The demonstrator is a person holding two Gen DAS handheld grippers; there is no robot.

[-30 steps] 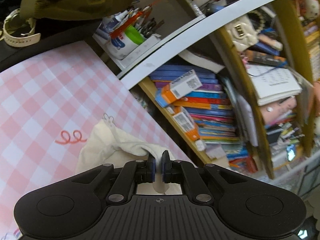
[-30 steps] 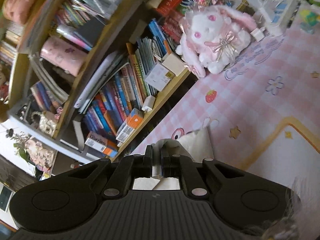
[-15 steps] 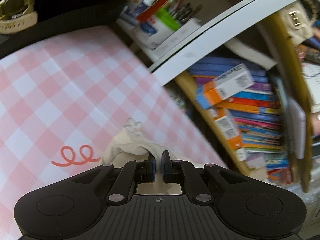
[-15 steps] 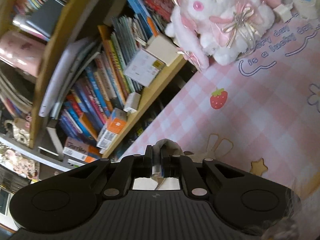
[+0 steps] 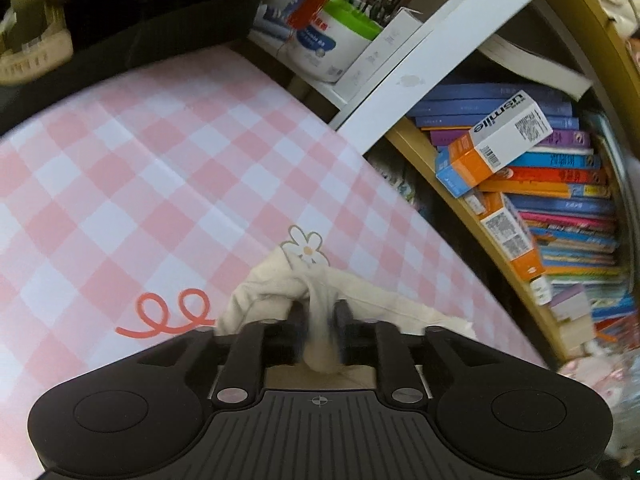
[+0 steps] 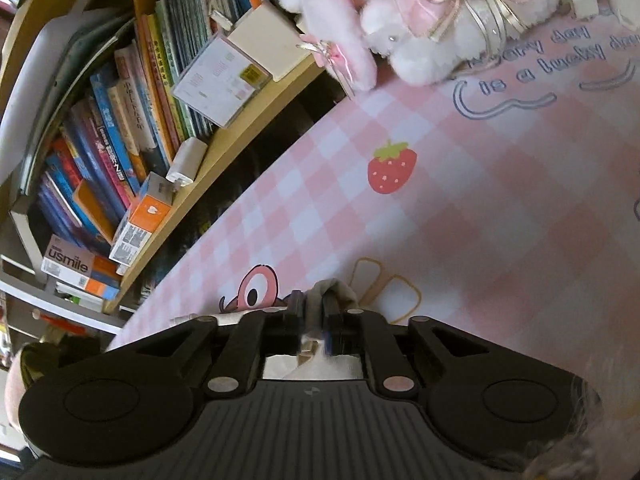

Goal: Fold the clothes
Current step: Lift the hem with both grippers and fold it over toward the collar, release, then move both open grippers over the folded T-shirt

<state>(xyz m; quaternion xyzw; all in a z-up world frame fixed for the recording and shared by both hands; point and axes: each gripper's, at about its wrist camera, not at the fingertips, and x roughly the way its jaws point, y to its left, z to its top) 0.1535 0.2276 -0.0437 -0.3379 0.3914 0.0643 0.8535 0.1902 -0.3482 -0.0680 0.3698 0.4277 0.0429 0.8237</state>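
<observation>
A cream garment [image 5: 272,292] lies bunched on the pink checked table cover [image 5: 120,200], close to the far edge by the bookshelf. My left gripper [image 5: 319,312] is low over it and its jaws are opening. A ridge of the cream cloth still stands between them, and the pads have drawn apart from it. In the right wrist view another fold of the garment [image 6: 334,288] pokes up at the fingertips. My right gripper [image 6: 313,312] is opening too, with that fold loose between its jaws. Most of the garment is hidden under the gripper bodies.
A bookshelf [image 5: 560,208] packed with books runs along the table's far edge, with an orange and white box [image 5: 492,144] on top of them. A pen holder [image 5: 320,40] stands at the back left. A white and pink plush toy [image 6: 432,12] sits on the table cover [image 6: 440,240].
Both grippers have come down toward the table's far edge with the cloth. Their jaws, pinched on the fabric before, now stand apart.
</observation>
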